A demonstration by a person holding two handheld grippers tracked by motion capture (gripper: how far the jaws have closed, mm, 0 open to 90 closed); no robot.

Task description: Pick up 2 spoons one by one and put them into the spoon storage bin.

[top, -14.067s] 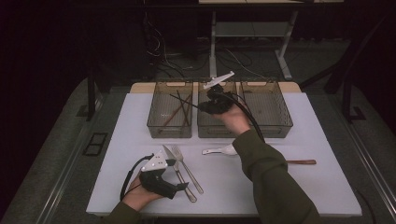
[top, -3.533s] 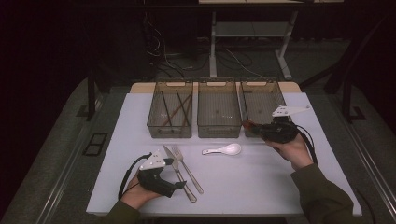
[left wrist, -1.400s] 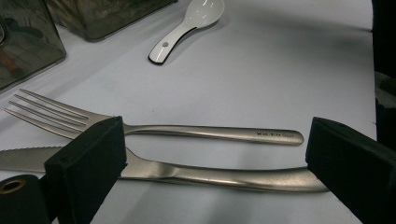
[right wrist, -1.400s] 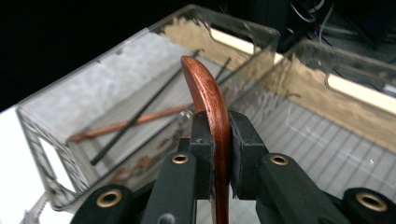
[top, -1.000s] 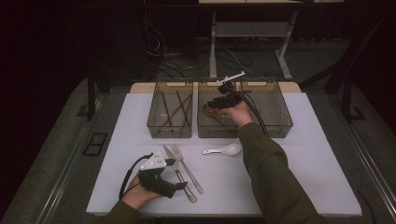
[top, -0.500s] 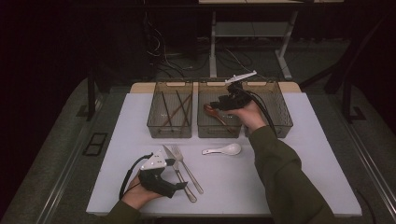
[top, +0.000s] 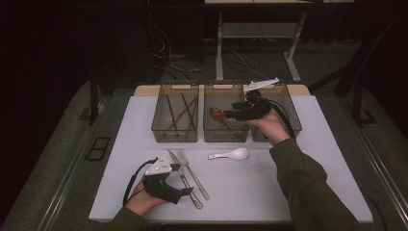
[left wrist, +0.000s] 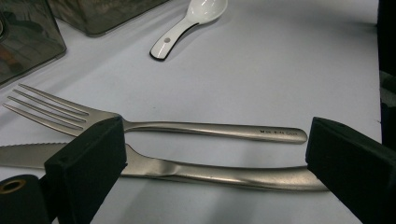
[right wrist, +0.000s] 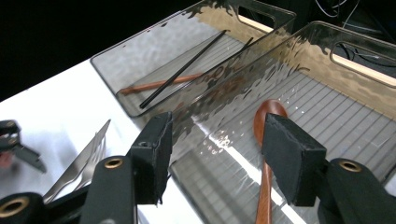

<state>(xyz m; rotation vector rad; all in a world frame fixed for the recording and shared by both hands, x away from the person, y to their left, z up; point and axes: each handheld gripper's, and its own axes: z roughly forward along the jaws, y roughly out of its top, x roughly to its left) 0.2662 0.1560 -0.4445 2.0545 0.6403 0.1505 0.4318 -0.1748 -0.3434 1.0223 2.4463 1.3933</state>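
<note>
A brown wooden spoon (top: 220, 117) (right wrist: 267, 140) lies in the middle clear bin (top: 226, 135). My right gripper (top: 231, 114) (right wrist: 219, 140) hovers over that bin's right side. Its jaws have just been opening and stand apart with nothing between them, the spoon lying below. Near the table's front my left gripper (top: 185, 191) (left wrist: 217, 163) rests open. A steel knife's handle (left wrist: 224, 173) lies between its jaws without being pressed, and a steel fork (left wrist: 187, 128) lies just beyond it. A white ceramic spoon (top: 231, 154) (left wrist: 187, 23) sits mid-table.
The left bin (top: 175, 134) holds several chopsticks (right wrist: 187, 60). A right bin (top: 288, 122) sits behind my right hand. Dark floor, cables and table legs lie beyond the white table's far edge.
My right gripper let go of the wooden spoon in the middle bin, then rose and drew back to the right with its jaws wider. The left gripper stayed put.
</note>
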